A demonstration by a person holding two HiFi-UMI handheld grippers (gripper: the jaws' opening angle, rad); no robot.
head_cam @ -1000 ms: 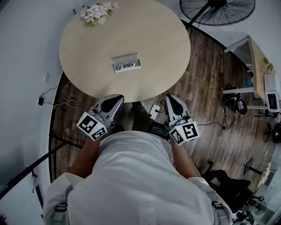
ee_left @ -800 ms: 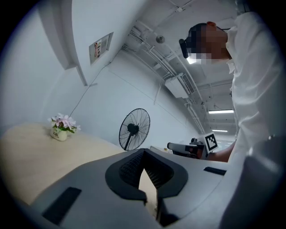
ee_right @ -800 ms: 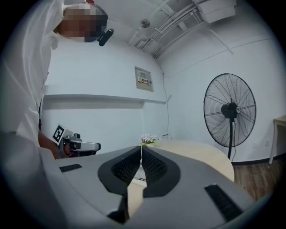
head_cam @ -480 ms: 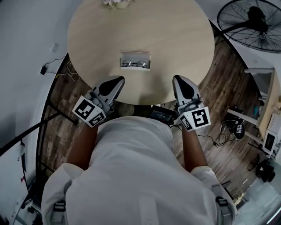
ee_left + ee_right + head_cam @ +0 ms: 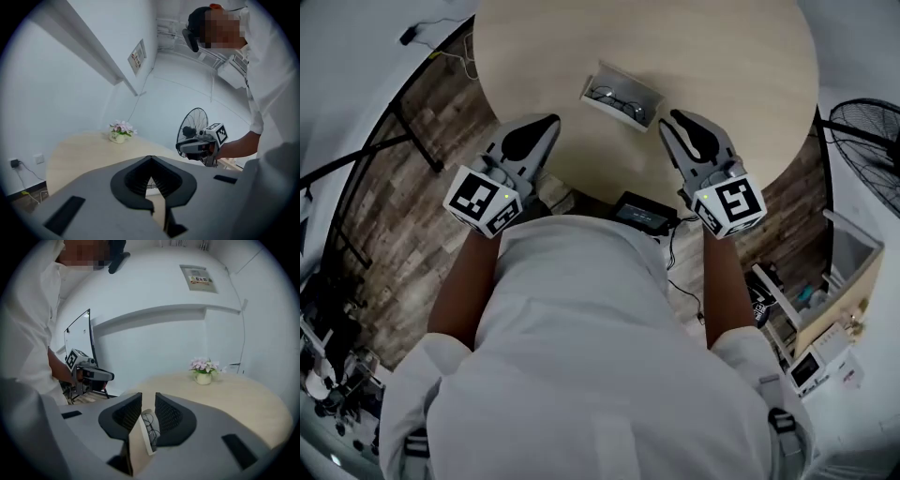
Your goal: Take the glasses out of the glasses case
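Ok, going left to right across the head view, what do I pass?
left claw → glasses case, open, with the glasses inside → right claw → fan at the far right edge

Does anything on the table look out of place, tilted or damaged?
Nothing stands out. The open white glasses case lies flat on the round pale wooden table, with the thin dark-framed glasses inside it; the small flower pot stands upright.
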